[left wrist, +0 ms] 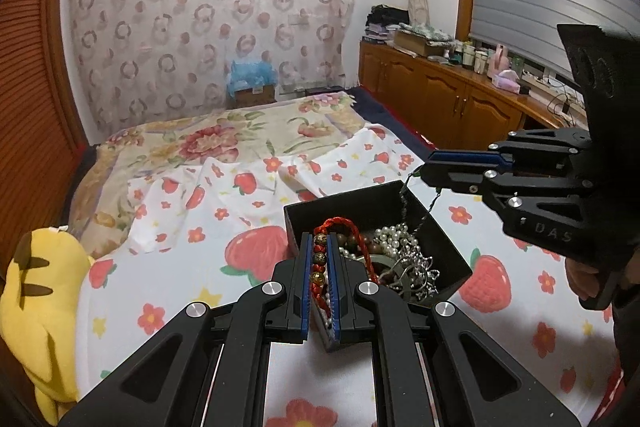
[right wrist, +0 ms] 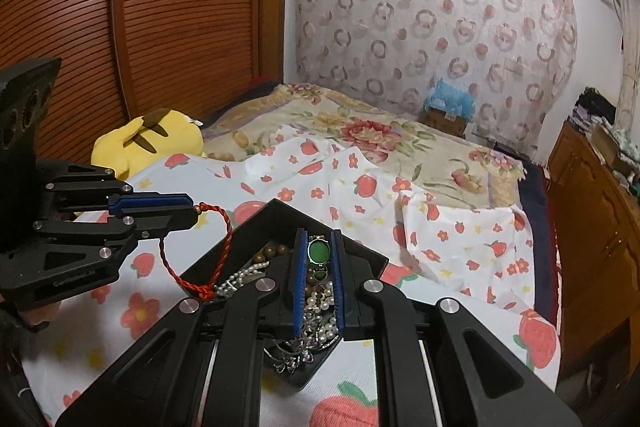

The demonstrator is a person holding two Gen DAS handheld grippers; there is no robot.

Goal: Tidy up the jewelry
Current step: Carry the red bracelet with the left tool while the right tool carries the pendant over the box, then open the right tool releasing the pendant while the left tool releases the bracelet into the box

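Observation:
A black open box (left wrist: 452, 247) (right wrist: 256, 223) sits on the strawberry-print sheet, full of tangled jewelry: pearls (left wrist: 394, 235), wooden beads (right wrist: 270, 251) and silver chains (left wrist: 420, 267). My left gripper (left wrist: 320, 259) (right wrist: 192, 209) is shut on a red braided cord bracelet with gold beads (left wrist: 344, 227) (right wrist: 216, 259), whose loop hangs into the box. My right gripper (right wrist: 319, 255) (left wrist: 426, 165) is shut on a chain with green stones (right wrist: 318, 251), and the chain (left wrist: 404, 199) trails down into the box.
A yellow plush toy (left wrist: 36, 299) (right wrist: 148, 139) lies at the bed's left side by the slatted wardrobe (right wrist: 120, 7). A floral blanket (left wrist: 224, 139) covers the far bed. Wooden cabinets (left wrist: 448, 95) with clutter run along the right.

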